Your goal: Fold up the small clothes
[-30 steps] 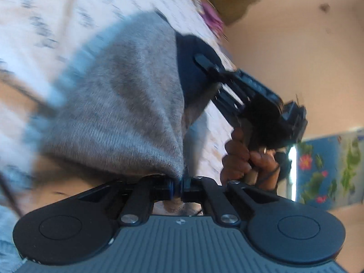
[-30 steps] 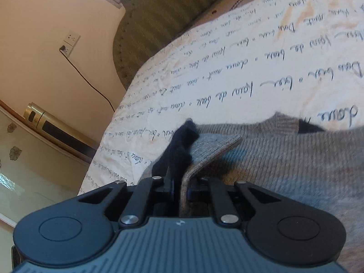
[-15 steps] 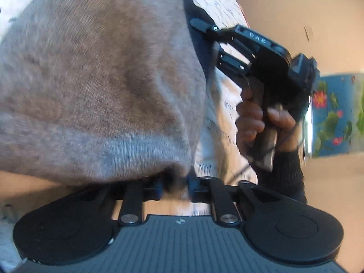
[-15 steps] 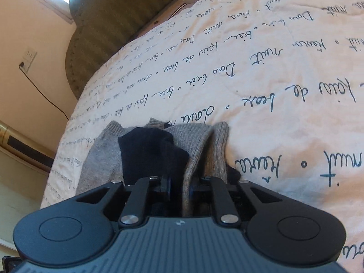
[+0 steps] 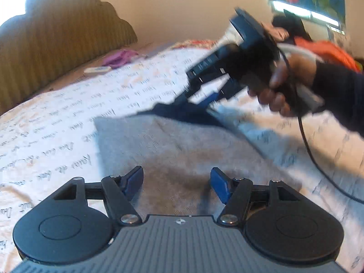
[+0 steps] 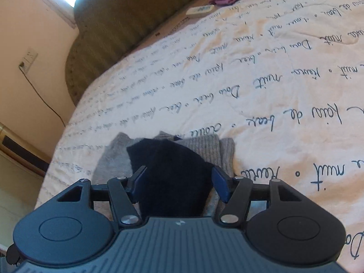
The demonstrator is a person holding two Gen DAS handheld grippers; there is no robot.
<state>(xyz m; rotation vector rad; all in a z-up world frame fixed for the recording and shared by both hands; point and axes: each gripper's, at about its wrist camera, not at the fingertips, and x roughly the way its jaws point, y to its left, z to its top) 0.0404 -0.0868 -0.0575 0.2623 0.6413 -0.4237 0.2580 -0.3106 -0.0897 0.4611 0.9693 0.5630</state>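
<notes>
A small grey knit garment [image 5: 173,150] with a dark navy part [image 5: 182,113] lies folded on the bed's script-printed cover [image 5: 56,122]. My left gripper [image 5: 177,183] is open just above its near edge, holding nothing. My right gripper [image 6: 179,184] is open over the far end, its blue pads either side of the navy part [image 6: 168,170]; grey ribbed cloth [image 6: 204,145] shows beyond. The right gripper also shows in the left wrist view [image 5: 193,101], blurred, low over the navy part.
A green striped headboard [image 5: 56,41] stands at the bed's far end. A white remote [image 5: 96,70] and purple cloth [image 5: 119,56] lie near it. A wall socket with a cord [image 6: 27,61] is on the left wall. An orange item [image 5: 327,50] is behind the right hand.
Both grippers were shut on the garment and carried it over in a fold. Now both have opened and let go, and the garment lies folded on the bed.
</notes>
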